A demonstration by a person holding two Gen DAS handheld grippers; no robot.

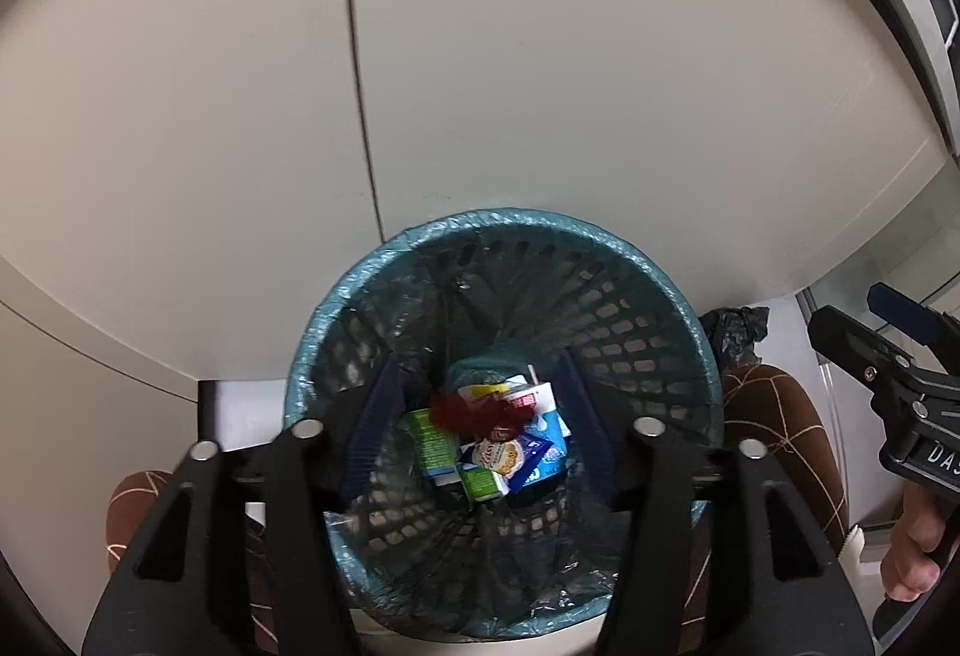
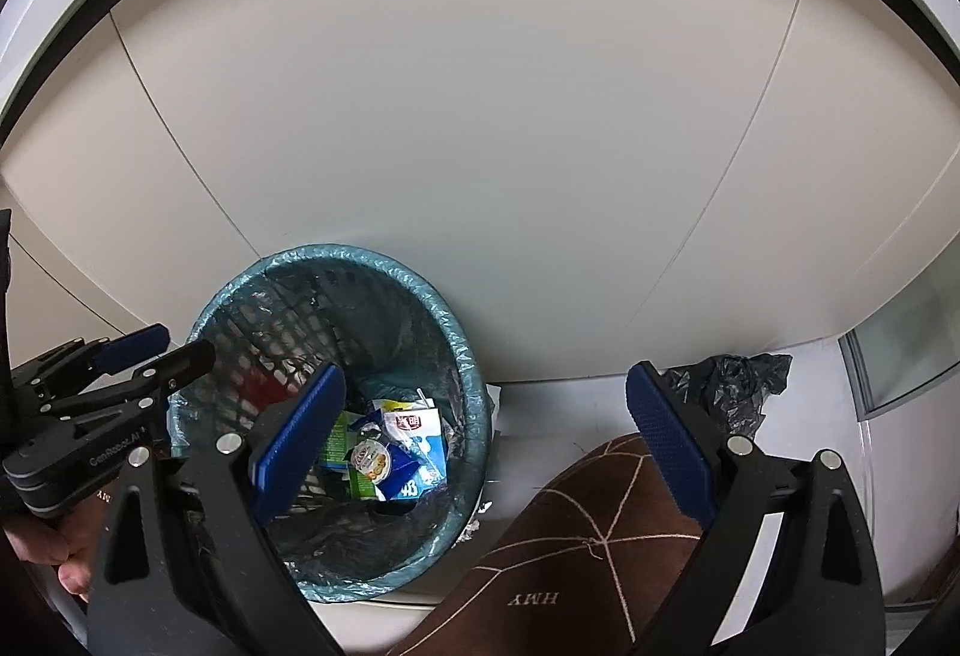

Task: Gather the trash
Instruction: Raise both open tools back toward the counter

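Observation:
A round mesh trash basket point(image 1: 672, 308) with a blue plastic liner stands on the floor against a white cabinet; it also shows in the right wrist view point(image 2: 468, 356). Several cartons and wrappers point(image 1: 498, 446) lie in its bottom point(image 2: 390, 452), among them a red wrapper point(image 1: 468, 413). My left gripper point(image 1: 480, 386) is open and empty, directly above the basket mouth. My right gripper point(image 2: 480, 404) is open and empty, held right of the basket; its left finger point(image 2: 300, 434) overlaps the basket. Each gripper shows in the other's view, the right one point(image 1: 888, 350) and the left one point(image 2: 150, 350).
White cabinet doors point(image 1: 540, 56) fill the background. A crumpled black plastic bag point(image 2: 726, 380) lies on the floor right of the basket point(image 1: 738, 326). The person's legs in brown patterned trousers point(image 2: 600, 536) stand beside the basket. A glass panel point(image 2: 900, 356) is at the far right.

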